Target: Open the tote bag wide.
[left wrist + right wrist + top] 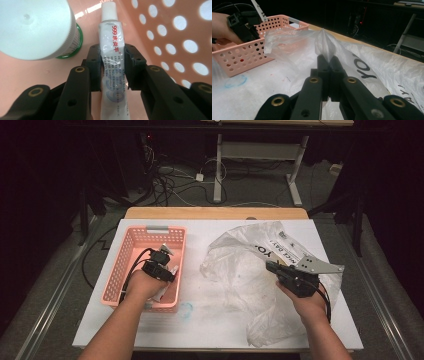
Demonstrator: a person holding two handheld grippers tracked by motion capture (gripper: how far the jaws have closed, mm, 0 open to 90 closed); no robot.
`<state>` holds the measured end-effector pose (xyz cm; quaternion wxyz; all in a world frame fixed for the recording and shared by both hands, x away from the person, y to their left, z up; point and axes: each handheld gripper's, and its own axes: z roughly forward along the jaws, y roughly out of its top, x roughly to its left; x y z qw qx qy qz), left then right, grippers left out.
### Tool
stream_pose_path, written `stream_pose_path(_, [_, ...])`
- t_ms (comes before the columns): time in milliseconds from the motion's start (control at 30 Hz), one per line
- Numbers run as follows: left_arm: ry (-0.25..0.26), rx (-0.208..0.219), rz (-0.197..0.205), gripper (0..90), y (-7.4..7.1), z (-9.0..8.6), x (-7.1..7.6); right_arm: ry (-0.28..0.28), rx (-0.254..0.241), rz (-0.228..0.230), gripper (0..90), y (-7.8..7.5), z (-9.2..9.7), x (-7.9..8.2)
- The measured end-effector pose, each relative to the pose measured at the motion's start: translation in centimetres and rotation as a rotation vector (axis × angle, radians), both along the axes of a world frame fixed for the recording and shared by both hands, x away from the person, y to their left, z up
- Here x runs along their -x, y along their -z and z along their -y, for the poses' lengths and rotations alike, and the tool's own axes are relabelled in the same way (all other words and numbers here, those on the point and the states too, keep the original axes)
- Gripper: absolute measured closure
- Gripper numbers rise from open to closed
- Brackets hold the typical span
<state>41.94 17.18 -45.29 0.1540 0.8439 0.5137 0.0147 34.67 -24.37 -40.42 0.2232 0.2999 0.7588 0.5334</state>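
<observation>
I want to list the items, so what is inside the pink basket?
Inside the pink basket lie a white tube, clamped by the left gripper, and a white-capped jar. The hand hides part of the floor.

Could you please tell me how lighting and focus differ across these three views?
High view: the white table is lit, the room behind dark. Left gripper view: the ointment tube is sharp, the white bottle cap soft and overbright. Right gripper view: the plastic bag is dim and grainy.
</observation>
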Motion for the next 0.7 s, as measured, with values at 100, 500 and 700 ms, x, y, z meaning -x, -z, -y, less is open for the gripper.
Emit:
stream_pose_path(100, [-0.002, 0.009, 0.021, 68.2, -0.3, 0.0, 0.1, 0.008, -0.002, 0.001, 90.0, 0.0, 0.1, 0.0])
stream_pose_path(500, [0.01, 0.051, 0.091, 68.2, -1.5, -0.5, 0.9, 0.01, -0.002, 0.012, 90.0, -0.1, 0.2, 0.1])
stream_pose_path(700, [0.014, 0.081, 0.159, 68.2, -2.5, -0.6, 1.6, 0.015, -0.006, 0.013, 90.0, -0.2, 0.3, 0.2])
